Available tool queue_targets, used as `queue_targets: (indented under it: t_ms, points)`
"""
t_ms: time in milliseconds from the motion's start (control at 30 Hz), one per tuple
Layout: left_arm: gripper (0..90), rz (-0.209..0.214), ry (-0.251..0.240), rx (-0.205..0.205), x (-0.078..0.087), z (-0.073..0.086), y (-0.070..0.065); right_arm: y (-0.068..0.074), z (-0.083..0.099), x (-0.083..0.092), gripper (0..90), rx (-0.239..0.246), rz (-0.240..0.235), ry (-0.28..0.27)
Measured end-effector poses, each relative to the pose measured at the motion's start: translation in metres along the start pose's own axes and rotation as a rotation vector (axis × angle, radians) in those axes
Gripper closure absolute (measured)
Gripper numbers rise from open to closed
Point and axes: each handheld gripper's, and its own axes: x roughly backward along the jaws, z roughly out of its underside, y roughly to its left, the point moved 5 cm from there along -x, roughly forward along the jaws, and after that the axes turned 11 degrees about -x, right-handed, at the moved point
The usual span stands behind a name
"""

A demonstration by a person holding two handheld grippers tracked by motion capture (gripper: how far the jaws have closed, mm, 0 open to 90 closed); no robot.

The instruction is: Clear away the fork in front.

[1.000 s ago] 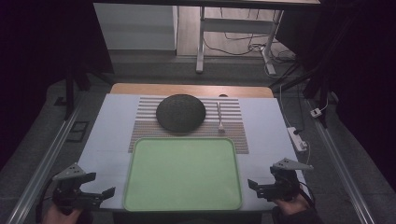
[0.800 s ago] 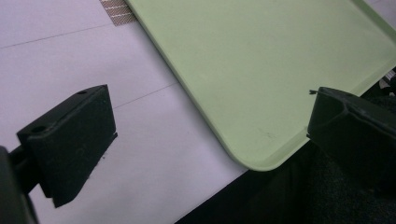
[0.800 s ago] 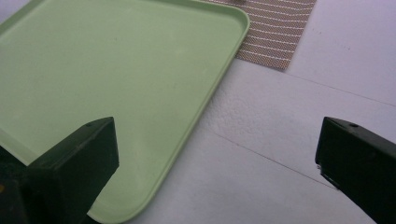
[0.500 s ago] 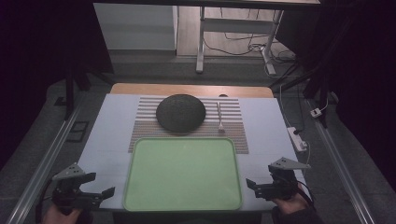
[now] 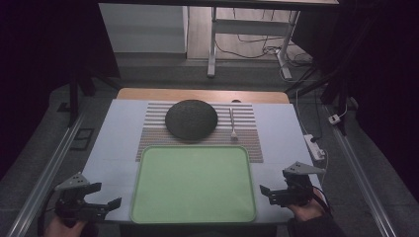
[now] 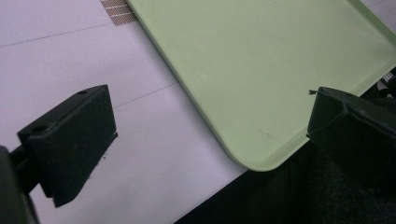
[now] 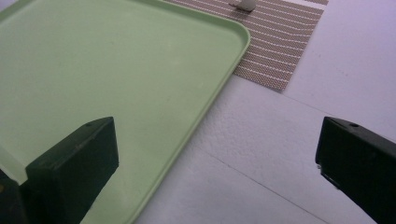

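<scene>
A pale green tray (image 5: 192, 182) lies empty at the near middle of the white table (image 5: 116, 143). Behind it a dark round dish (image 5: 191, 119) and a light fork-like utensil (image 5: 232, 126) rest on a striped placemat (image 5: 148, 136). My left gripper (image 5: 106, 195) hovers open at the tray's near left corner. In the left gripper view that gripper (image 6: 210, 135) has wide jaws spanning the tray's corner (image 6: 261, 93). My right gripper (image 5: 267, 194) stands open by the tray's near right corner. In the right gripper view the gripper (image 7: 215, 163) straddles the tray's rim (image 7: 224, 79), with nothing held.
A white power strip (image 5: 314, 146) lies just off the table's right edge. Metal rails (image 5: 49, 168) run along both sides of the table. A desk frame and cables (image 5: 257, 44) stand on the floor beyond the far edge.
The right gripper has edged slightly left toward the tray. The left gripper and the objects on the table have stayed put.
</scene>
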Motion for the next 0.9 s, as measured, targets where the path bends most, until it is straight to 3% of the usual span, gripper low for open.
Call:
queue_targets:
  t_ms: [233, 633, 900]
  points:
    - [1.5, 0.001, 0.002, -0.001, 0.0, 0.0, 0.0, -0.001, -0.003, -0.007, 0.0, 0.011, -0.007, 0.008]
    - [1.6, -0.002, 0.009, -0.002, -0.001, 0.0, 0.0, 0.0, -0.011, -0.02, 0.0, -0.026, -0.033, 0.018]
    - [1.6, -0.001, 0.01, 0.004, -0.001, 0.0, 0.001, 0.001, -0.017, -0.031, 0.0, -0.021, -0.038, 0.023]
